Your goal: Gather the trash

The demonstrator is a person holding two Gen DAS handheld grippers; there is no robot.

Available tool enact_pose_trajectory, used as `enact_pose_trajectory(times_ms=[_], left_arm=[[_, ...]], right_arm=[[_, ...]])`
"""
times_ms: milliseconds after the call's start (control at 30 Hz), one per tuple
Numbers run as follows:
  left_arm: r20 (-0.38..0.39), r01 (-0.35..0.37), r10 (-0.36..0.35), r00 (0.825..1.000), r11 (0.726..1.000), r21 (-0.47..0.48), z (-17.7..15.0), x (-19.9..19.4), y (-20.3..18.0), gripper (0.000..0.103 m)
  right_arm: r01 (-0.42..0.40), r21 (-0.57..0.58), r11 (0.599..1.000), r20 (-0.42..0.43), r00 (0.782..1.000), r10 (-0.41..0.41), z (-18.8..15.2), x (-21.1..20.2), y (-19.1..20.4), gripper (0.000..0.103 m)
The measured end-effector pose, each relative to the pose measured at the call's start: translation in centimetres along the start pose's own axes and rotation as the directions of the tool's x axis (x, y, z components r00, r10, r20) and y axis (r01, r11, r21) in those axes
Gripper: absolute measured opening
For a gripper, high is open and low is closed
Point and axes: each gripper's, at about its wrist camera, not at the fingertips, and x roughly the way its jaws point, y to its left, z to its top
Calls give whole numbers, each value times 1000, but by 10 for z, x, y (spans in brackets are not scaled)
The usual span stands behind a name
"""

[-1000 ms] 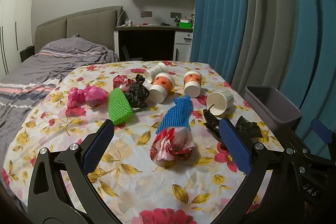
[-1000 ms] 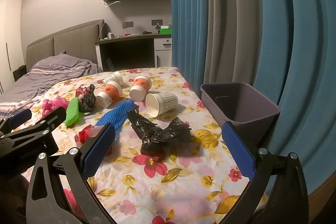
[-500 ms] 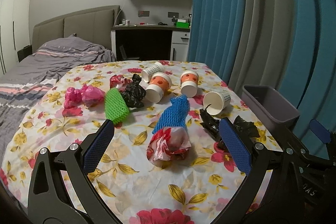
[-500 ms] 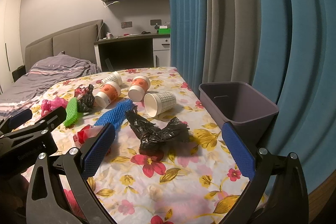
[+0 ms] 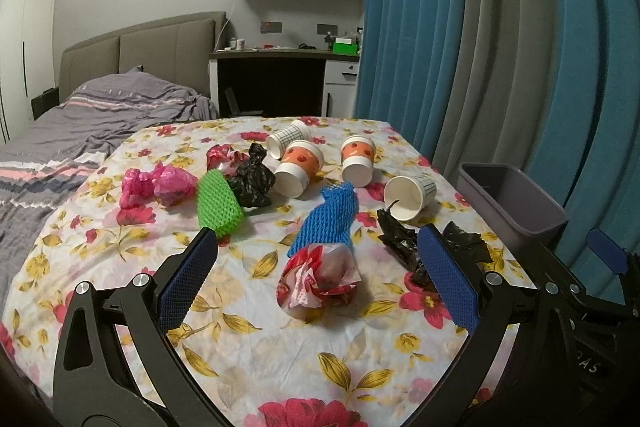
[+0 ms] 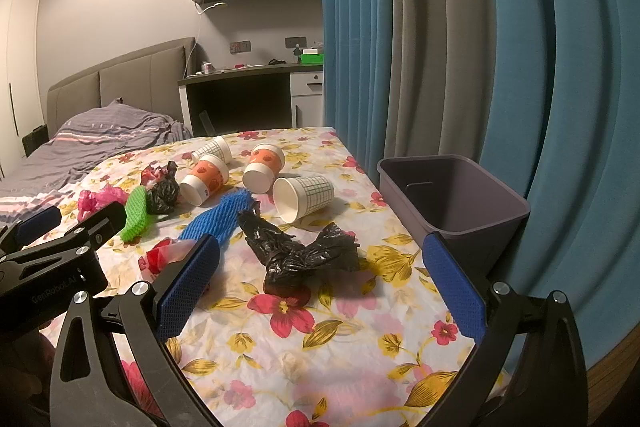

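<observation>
Both grippers hover above the near edge of the worktop [image 5: 248,355], which is covered in a floral cloth, and each stands spread wide with nothing between its blue pads. The left gripper [image 5: 316,279] frames a crumpled red-and-white wrapper [image 5: 320,277] lying just beyond its fingertips; a blue foam net [image 5: 326,223] touches the wrapper's far end. The right gripper [image 6: 320,277] frames a crumpled black bag [image 6: 300,251] spread across the cloth.

The trash is scattered over the far half of the worktop — a green foam net [image 5: 218,203] beside a knotted black bag [image 5: 254,183], a pink plastic wad [image 5: 156,185] further left, and a red wrapper [image 5: 222,157] behind the green net. Four paper cups lie on their sides: two orange-patterned cups [image 5: 300,169] near the middle, one checked cup [image 5: 288,139] behind them, and another checked cup [image 6: 304,197] close to the black bag, its mouth facing the camera.

A grey bin [image 6: 452,203] sits at the right edge of the worktop, against blue and grey curtains [image 6: 440,47] — its inside looks bare. A bed [image 5: 100,115] lies to the left.
</observation>
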Motion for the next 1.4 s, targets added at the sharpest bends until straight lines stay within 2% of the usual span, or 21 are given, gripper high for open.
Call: enact_pose_trajectory(times_ms=[1400], left_arm=[[2, 4, -4, 1000, 1000, 7, 3, 3, -10, 99]], right_arm=[[1, 3, 1000, -4, 1000, -1, 0, -1, -3, 98]])
